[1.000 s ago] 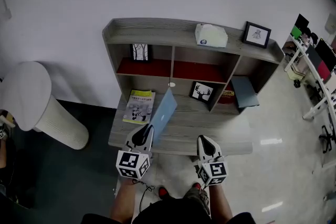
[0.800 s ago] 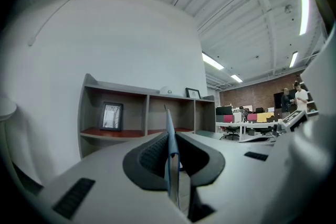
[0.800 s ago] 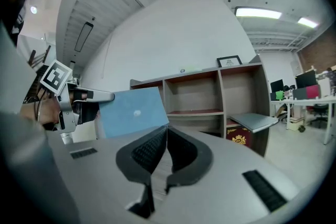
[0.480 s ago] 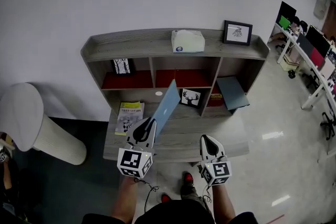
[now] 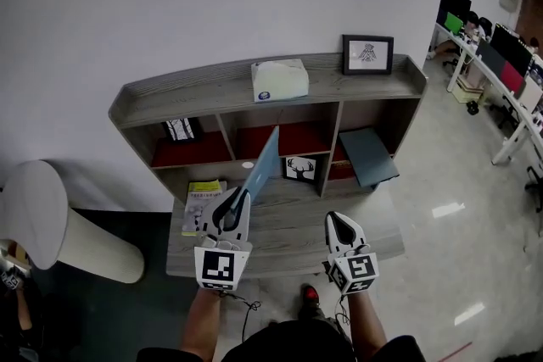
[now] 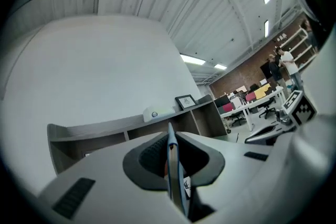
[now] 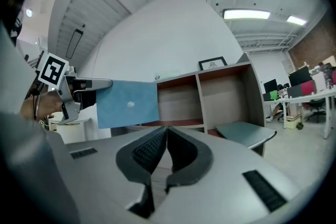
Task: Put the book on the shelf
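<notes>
Book, thin and light blue (image 5: 261,167), stands on edge, clamped in left tool (image 5: 233,201) and sticking out ahead of it above grey wooden bench (image 5: 293,226). Its far end is near the middle bay of grey wooden shelf unit (image 5: 212,87). Left tool jaws are nearly closed, pinching the book's edge. Right tool (image 5: 339,225), to the right of left tool, has jaws fully together, nothing held. Yellow-green booklet (image 5: 204,197) lies on bench just left of left tool.
</notes>
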`<state>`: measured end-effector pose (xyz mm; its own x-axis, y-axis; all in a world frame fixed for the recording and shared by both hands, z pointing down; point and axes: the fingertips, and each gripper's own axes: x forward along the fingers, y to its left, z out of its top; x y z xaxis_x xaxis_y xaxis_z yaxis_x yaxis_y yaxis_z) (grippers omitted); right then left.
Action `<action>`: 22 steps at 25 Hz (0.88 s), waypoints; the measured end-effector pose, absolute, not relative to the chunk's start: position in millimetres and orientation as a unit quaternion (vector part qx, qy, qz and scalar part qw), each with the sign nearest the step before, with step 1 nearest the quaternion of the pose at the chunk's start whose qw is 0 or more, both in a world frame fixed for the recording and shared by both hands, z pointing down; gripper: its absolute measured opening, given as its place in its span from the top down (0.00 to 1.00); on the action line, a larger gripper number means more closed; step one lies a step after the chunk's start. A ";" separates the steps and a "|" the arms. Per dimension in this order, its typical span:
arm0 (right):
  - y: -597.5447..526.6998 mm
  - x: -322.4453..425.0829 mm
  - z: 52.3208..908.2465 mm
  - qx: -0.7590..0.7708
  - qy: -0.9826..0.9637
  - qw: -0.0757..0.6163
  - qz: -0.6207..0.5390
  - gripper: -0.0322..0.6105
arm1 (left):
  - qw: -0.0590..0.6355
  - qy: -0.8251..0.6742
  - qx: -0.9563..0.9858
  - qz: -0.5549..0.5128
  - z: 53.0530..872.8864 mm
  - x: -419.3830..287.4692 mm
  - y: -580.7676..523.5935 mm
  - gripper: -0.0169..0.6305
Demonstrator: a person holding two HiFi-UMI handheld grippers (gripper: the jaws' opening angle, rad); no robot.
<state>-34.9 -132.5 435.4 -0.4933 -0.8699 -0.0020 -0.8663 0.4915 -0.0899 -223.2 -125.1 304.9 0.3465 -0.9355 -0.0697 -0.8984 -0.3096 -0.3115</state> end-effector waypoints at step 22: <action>-195.4 -5.7 449.8 -0.525 0.849 0.022 -0.059 0.90 | 0.410 0.483 -0.730 -0.257 298.4 -166.7 -192.7 0.91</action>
